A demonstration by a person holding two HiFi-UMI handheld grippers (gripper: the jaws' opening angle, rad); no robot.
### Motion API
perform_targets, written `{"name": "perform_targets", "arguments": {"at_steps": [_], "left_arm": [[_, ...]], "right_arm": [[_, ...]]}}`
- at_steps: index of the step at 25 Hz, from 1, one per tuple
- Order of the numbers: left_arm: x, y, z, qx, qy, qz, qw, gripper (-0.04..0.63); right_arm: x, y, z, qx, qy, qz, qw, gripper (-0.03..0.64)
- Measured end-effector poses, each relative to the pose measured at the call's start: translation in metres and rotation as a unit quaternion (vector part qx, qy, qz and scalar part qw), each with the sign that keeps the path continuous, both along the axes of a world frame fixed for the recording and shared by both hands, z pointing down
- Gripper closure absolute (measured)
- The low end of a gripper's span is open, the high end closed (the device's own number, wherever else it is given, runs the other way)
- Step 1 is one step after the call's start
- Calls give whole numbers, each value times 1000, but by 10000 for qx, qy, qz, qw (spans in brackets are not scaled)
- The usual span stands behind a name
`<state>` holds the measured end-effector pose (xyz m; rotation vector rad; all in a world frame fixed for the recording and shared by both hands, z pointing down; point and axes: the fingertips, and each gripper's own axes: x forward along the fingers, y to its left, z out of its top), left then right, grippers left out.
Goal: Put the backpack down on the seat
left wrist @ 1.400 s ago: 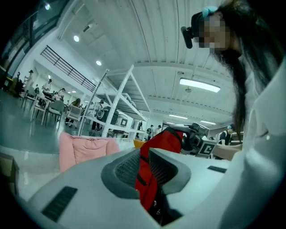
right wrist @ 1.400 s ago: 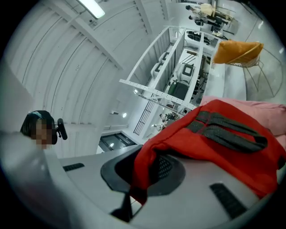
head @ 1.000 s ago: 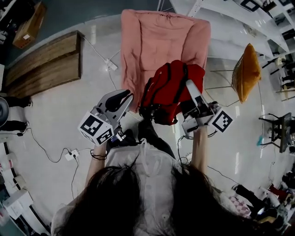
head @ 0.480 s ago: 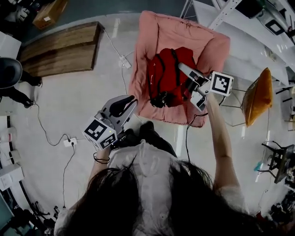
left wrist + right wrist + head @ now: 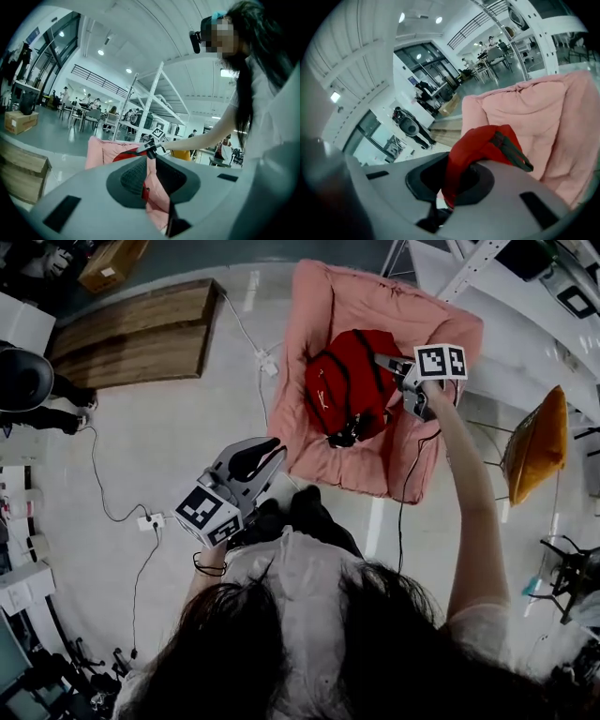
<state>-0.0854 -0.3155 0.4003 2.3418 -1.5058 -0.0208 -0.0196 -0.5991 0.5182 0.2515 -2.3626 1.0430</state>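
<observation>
Seat [image 5: 317,306] rim surrounds backpack [image 5: 345,381]; right hand-held gripper [image 5: 386,363] pinching it, left hand-held gripper [image 5: 272,445] parted.

To the left, on the pale floor, we see a low wooden platform [image 5: 136,334], with a cardboard box [image 5: 112,261] just beyond its far end. A white power strip [image 5: 150,520] lies on the floor nearer to us. To the right, an orange chair [image 5: 536,444] on thin legs stands beside white shelving [image 5: 497,306], and farther off a dark-clad person [image 5: 411,126] stands near the glass wall.
</observation>
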Motion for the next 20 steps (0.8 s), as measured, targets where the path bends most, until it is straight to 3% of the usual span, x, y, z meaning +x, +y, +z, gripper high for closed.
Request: {"name": "perform_targets", "arguments": {"at_steps": [3,6,11,17,20], "left_arm": [[7,-1,-1,-58,53,70,9999,526],[14,0,-10,-93,127,167,9997,526],[20,-7,-5,-103,80,274,9995,526],[35,-12,4,-264,52,490,9984,526],[37,-12,7,-337,5,521,9981,526]], "right_arm": [[31,-19,44,196,896,13,9958,577],[77,-33,88,168,1556,421,9868,577],[134,-56,132,19,1753,1598,9715,577],[166,-34,192,-166,2324,2237,9464,575],[177,-24,211,-349,2332,2596,9365,575]]}}
